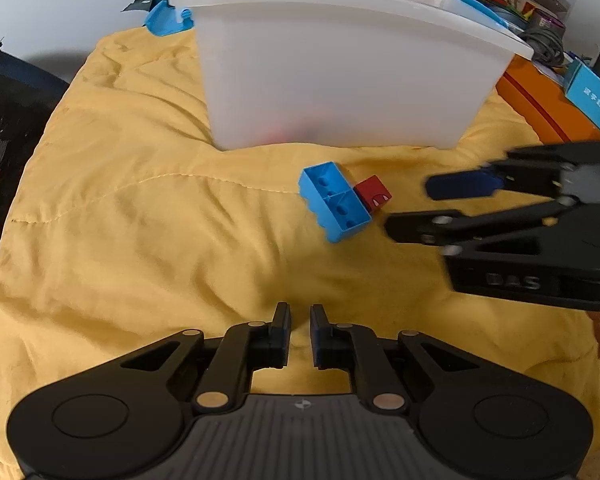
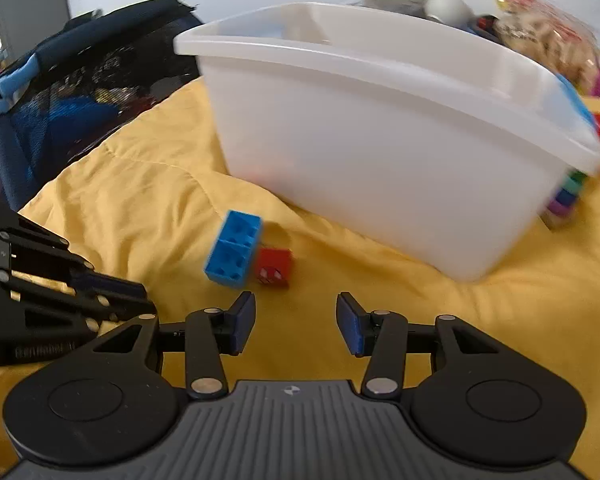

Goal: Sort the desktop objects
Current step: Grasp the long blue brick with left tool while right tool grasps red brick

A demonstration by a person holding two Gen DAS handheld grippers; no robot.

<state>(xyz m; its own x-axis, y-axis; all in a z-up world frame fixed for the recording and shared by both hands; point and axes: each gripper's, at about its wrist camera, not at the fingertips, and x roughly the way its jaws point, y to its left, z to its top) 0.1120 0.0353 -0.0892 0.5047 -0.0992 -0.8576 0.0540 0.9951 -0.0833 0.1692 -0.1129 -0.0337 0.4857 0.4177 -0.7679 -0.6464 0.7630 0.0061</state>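
Observation:
A blue toy brick [image 1: 334,201] lies underside up on the yellow quilt [image 1: 140,220], touching a small red block [image 1: 374,196]. Both lie just in front of a white translucent plastic bin [image 1: 340,80]. In the right wrist view the blue brick [image 2: 234,249] and red block [image 2: 274,267] lie just ahead of my right gripper [image 2: 296,322], which is open and empty. My right gripper also shows in the left wrist view [image 1: 410,206], right of the blocks. My left gripper [image 1: 300,334] is nearly shut and empty, well short of the blocks.
An orange box [image 1: 540,104] and a blue carton [image 1: 594,100] stand right of the bin. A dark mesh basket [image 2: 80,92] stands off the quilt's left edge. Small coloured cubes [image 2: 566,196] lie behind the bin's right end. Toy clutter sits behind the bin.

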